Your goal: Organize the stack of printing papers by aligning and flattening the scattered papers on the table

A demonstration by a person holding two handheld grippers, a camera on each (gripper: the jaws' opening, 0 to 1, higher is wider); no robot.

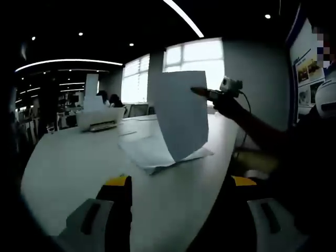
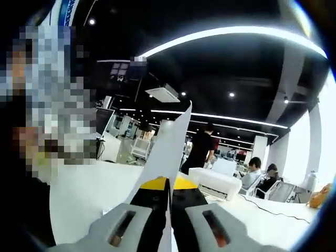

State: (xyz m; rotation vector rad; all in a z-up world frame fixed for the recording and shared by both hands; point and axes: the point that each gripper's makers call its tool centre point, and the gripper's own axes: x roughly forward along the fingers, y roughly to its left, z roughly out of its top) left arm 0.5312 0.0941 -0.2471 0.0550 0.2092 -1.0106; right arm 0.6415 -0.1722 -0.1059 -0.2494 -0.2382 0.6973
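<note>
A white sheet of paper (image 1: 181, 113) hangs upright above the table, pinched at its upper right edge by my right gripper (image 1: 202, 92), which comes in from the right. In the right gripper view the same sheet (image 2: 170, 149) rises edge-on from between the jaws, and my right gripper (image 2: 169, 184) is shut on it. Below it a loose pile of papers (image 1: 157, 152) lies fanned on the white table (image 1: 68, 168). My left gripper (image 1: 181, 181) stands open near the table's front edge, short of the pile, holding nothing.
A white printer (image 1: 100, 119) (image 2: 218, 181) sits at the far side of the table. People sit behind it (image 1: 107, 98) (image 2: 254, 170), and one stands (image 2: 201, 147). A person's arm (image 1: 257, 128) reaches in from the right. A cable (image 2: 273, 210) lies on the table.
</note>
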